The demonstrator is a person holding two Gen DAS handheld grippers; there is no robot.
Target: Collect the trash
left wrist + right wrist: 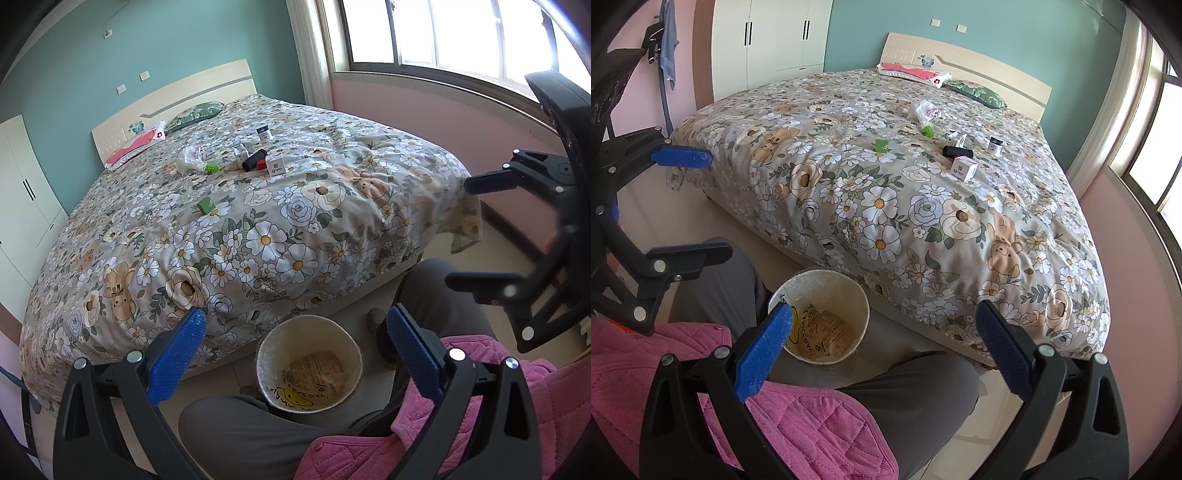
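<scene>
Apparently little is collected: both grippers, left gripper (295, 332) and right gripper (884, 326), have released, empty fingers; trash (255, 155) lies far on the bed (221, 240), the bin (308, 363) near.

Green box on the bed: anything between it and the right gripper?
Nothing visible. The green box lies alone on the floral quilt, with only bare quilt between it and the open right gripper.

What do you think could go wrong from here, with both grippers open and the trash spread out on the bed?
1. The green box and the white box lie on a soft, rumpled quilt, so a grasp may pinch fabric.
2. The bin stands on the floor between the person's legs, easily knocked.
</scene>
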